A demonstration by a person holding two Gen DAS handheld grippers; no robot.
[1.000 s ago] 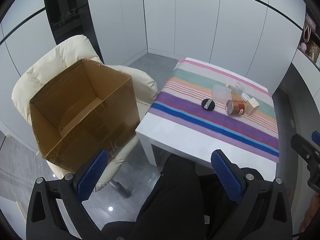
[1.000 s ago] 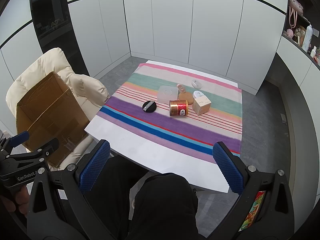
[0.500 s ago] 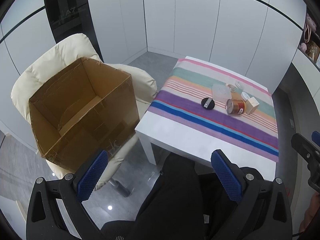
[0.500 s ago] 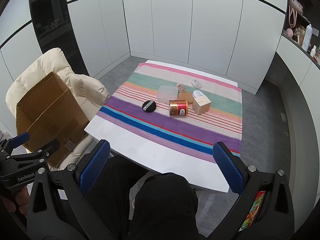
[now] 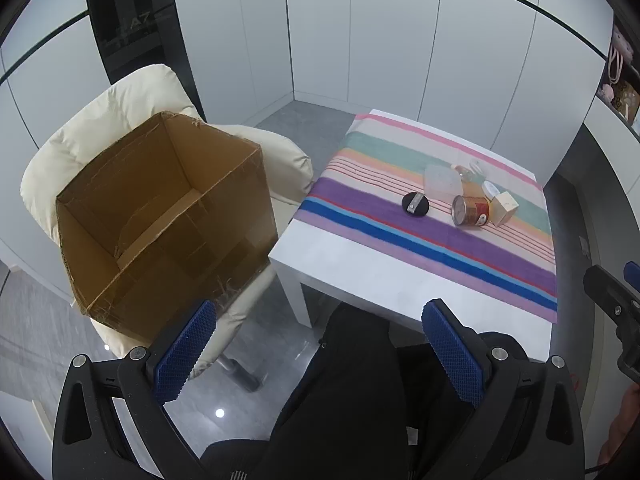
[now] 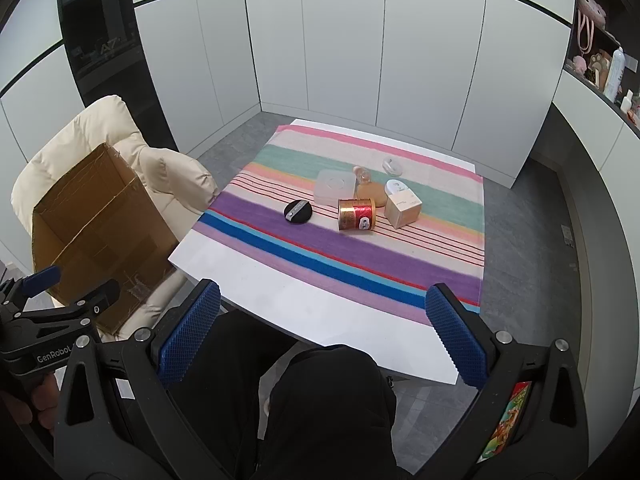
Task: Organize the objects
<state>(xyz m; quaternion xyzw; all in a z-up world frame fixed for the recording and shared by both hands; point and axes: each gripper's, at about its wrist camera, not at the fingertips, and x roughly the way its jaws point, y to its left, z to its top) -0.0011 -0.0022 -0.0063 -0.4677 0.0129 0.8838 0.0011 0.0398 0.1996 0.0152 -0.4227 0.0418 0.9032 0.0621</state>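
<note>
An open, empty cardboard box sits on a cream chair left of the white table; it also shows in the right wrist view. On the striped cloth lie a black round compact, a red-gold can on its side, a clear plastic box, a beige cube box, an amber bottle and a small clear item. My left gripper is open and empty, held over the person's lap. My right gripper is open and empty near the table's front edge.
White cabinet walls surround the table. A dark glass panel stands behind the chair. Shelves with small items are at the far right. The person's dark-clothed legs are under both grippers. Grey floor lies around the table.
</note>
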